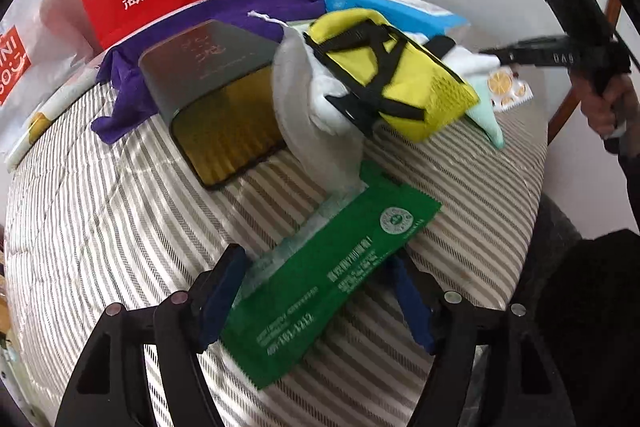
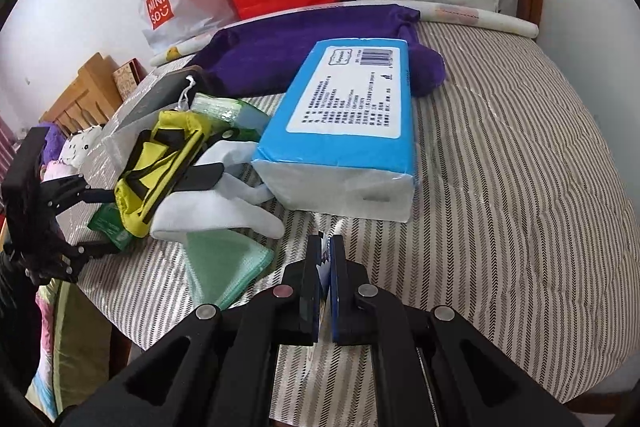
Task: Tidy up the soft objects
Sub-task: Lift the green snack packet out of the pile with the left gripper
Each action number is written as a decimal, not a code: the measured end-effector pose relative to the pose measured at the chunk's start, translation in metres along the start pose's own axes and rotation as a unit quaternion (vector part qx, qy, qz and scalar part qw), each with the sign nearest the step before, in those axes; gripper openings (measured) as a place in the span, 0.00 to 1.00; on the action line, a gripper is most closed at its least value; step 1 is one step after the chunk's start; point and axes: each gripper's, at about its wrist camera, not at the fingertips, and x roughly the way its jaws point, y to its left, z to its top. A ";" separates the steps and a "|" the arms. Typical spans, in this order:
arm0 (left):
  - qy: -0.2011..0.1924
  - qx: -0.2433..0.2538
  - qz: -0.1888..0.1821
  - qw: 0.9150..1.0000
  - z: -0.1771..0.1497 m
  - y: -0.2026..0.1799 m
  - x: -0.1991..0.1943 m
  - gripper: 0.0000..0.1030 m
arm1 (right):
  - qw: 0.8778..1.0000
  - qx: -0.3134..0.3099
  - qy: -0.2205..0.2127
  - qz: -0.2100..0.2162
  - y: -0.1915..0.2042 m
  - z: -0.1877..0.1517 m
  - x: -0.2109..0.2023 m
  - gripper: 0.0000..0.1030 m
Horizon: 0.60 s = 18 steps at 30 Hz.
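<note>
We see a bed with a striped grey-and-white cover [image 2: 500, 155]. Directly on it lie a blue tissue pack [image 2: 344, 131], a purple cloth [image 2: 280, 47], a mint-green cloth [image 2: 224, 263], a green sachet [image 1: 332, 279] and a grey-and-amber box [image 1: 216, 87].

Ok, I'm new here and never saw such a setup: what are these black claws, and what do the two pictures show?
They are hand-held two-finger grippers; a person holds one in each hand, and each carries a wide-angle camera looking along its fingers. One picture is from the left gripper, open either side of a green packet. The other is from the right gripper, pinched on a thin flat item, mostly hidden. On the striped bed lie a blue tissue pack, a yellow pouch, white socks and a purple cloth.
</note>
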 end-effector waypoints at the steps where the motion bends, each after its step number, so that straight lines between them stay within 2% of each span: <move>1: -0.003 -0.002 0.000 1.000 0.000 0.001 0.001 0.69 | 1.000 0.000 0.001 0.000 -0.001 0.000 0.001 0.04; 2: -0.003 -0.005 0.004 1.000 0.001 0.000 0.001 0.67 | 1.000 0.000 0.002 0.000 -0.002 0.000 0.001 0.04; 4: -0.008 -0.015 0.015 1.000 -0.001 -0.001 -0.001 0.56 | 1.000 0.002 0.003 0.001 -0.003 0.000 0.001 0.04; 6: -0.010 -0.032 0.019 0.999 -0.001 -0.002 -0.001 0.40 | 1.000 0.004 0.002 0.003 -0.005 -0.001 0.001 0.04; 8: -0.011 -0.053 0.015 0.998 -0.006 -0.002 -0.006 0.34 | 1.000 0.004 0.001 0.004 -0.005 -0.002 0.001 0.04; 10: -0.007 -0.068 0.010 0.998 -0.012 -0.004 -0.011 0.32 | 1.000 0.005 0.000 0.005 -0.005 -0.003 0.000 0.04; 13: -0.007 -0.090 0.025 0.996 -0.020 -0.008 -0.016 0.24 | 1.000 0.005 -0.003 0.010 -0.005 -0.005 -0.002 0.04; 15: -0.009 -0.139 0.024 0.990 -0.024 -0.005 -0.019 0.23 | 1.000 0.008 -0.005 0.011 -0.005 -0.007 -0.002 0.04; 18: -0.019 -0.183 0.020 0.983 -0.033 -0.003 -0.025 0.20 | 1.000 0.010 -0.009 0.018 -0.005 -0.009 -0.005 0.04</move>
